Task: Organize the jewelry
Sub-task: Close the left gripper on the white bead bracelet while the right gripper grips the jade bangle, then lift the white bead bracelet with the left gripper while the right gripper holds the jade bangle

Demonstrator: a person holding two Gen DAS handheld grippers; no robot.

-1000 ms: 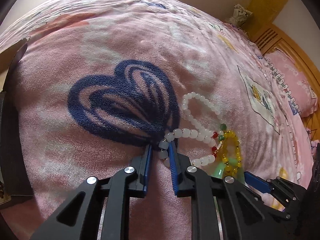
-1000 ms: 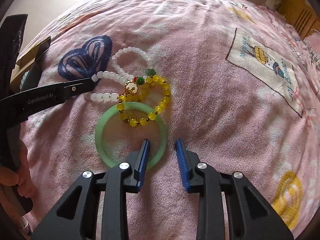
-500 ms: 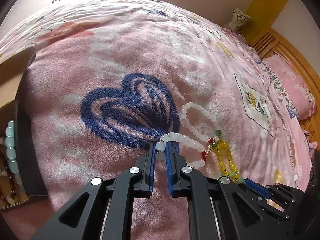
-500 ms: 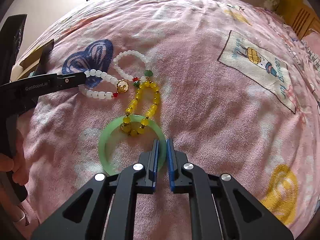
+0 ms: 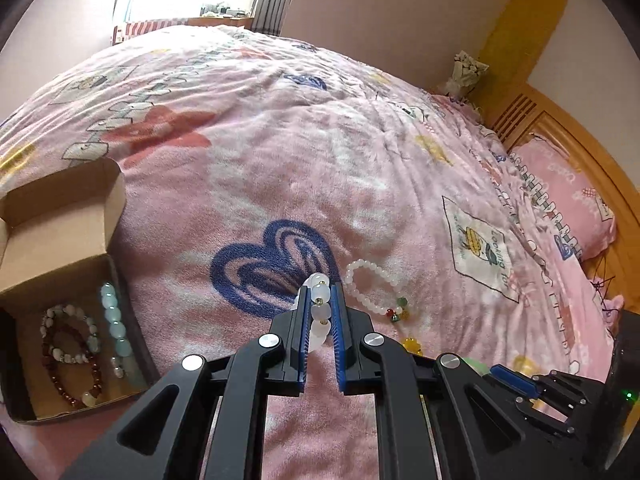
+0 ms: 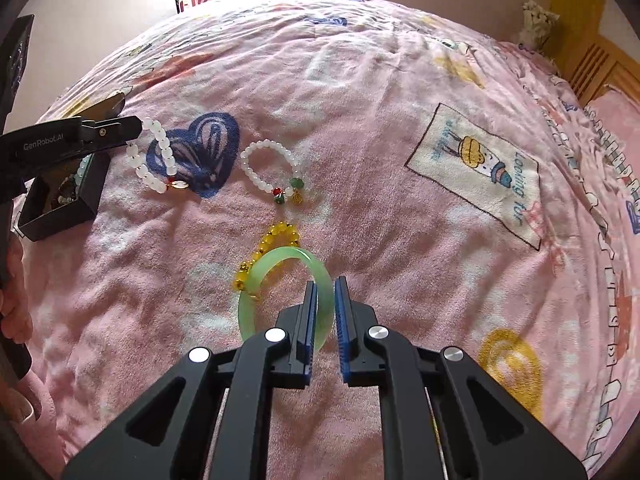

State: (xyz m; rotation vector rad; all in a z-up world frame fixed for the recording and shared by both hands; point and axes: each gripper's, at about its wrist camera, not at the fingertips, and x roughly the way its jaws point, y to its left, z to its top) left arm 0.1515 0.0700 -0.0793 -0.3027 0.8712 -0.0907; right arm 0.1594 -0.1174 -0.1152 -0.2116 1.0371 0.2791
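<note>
My left gripper (image 5: 321, 292) is shut on a white bead bracelet (image 5: 320, 312), lifted off the pink bedspread. In the right wrist view that bracelet (image 6: 154, 160) dangles from the left gripper (image 6: 136, 128). My right gripper (image 6: 325, 284) is shut on a green jade bangle (image 6: 280, 264), raised and tilted, with a yellow bead bracelet (image 6: 276, 240) hanging through it. A second, smaller white bead bracelet (image 6: 270, 168) with red and green beads lies on the bedspread between them; it also shows in the left wrist view (image 5: 374, 290).
An open cardboard box (image 5: 60, 240) with several bead bracelets (image 5: 76, 352) inside sits at the left; in the right wrist view it is dark (image 6: 60, 200). A person's hand (image 6: 16, 312) holds the left gripper. A wooden headboard (image 5: 568, 140) and a pink pillow (image 5: 568, 200) lie at the right.
Both grippers closed, the left on the white bead bracelet, the right on the green bangle, and both rose. The yellow bracelet came up with the bangle. The box came into view.
</note>
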